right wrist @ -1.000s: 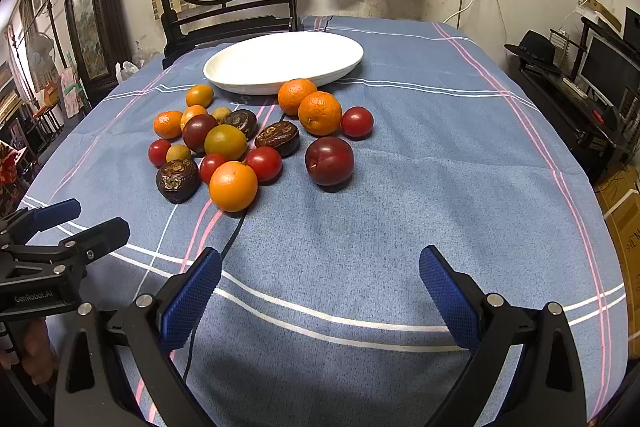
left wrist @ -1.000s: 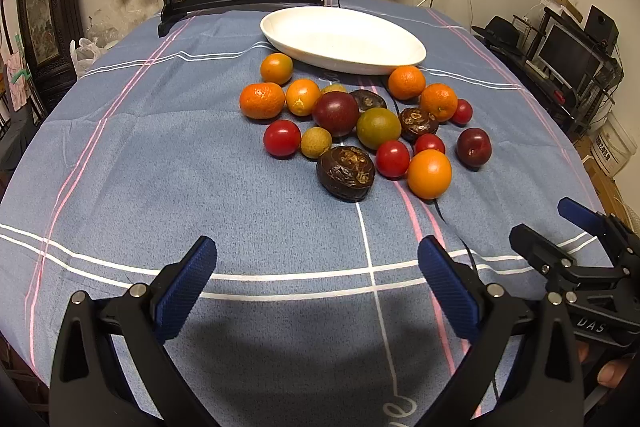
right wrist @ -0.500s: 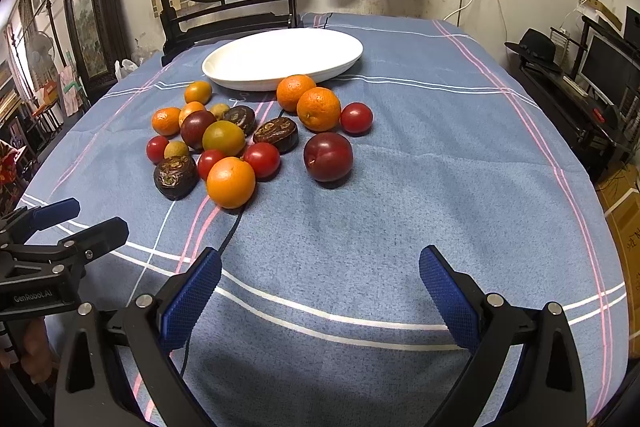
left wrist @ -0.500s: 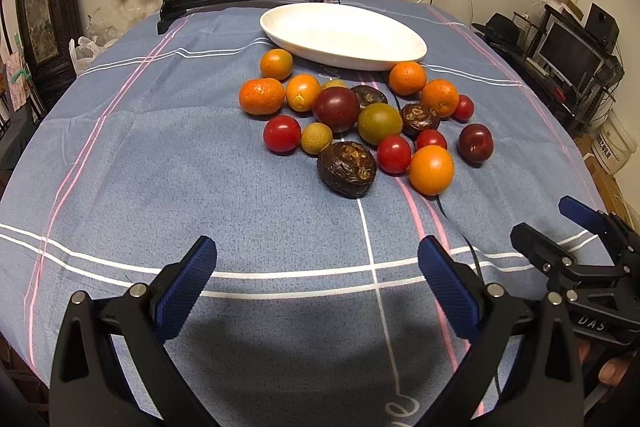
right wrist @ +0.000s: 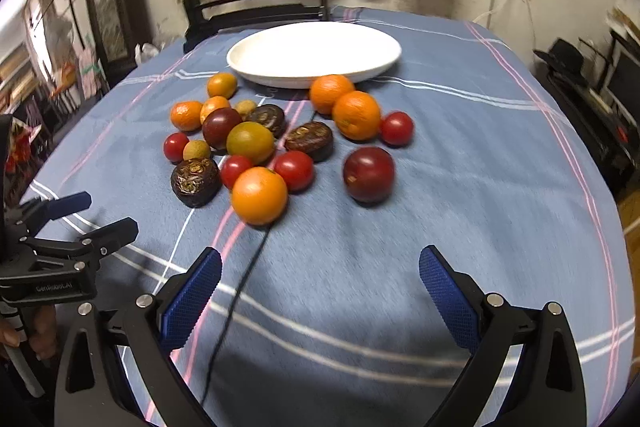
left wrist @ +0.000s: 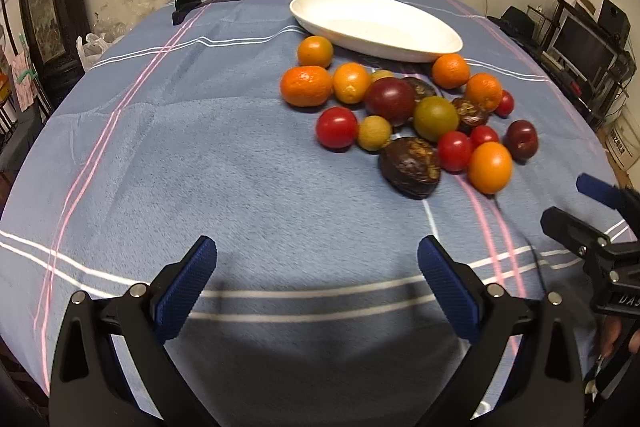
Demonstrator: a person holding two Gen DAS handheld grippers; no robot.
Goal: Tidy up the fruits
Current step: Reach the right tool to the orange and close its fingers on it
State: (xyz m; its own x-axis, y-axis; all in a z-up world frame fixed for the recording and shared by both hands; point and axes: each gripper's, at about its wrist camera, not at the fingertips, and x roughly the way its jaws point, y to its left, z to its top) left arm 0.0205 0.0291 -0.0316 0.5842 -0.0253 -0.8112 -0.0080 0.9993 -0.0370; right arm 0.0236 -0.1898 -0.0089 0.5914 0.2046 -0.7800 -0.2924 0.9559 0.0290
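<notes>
both tongs, left tongs (left wrist: 316, 279) and right tongs (right wrist: 320, 287), gape wide, empty; straddle the nearest orange (right wrist: 259, 195) squarely, then carry it to the white dish (right wrist: 314, 55).

white dish (left wrist: 376, 23), blue pink-and-white-striped tablecloth (left wrist: 200, 147), orange tangerines (left wrist: 306, 85), red tomatoes (left wrist: 337, 127)

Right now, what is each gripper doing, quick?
Left gripper: open, holding nothing.
Right gripper: open, holding nothing.
</notes>
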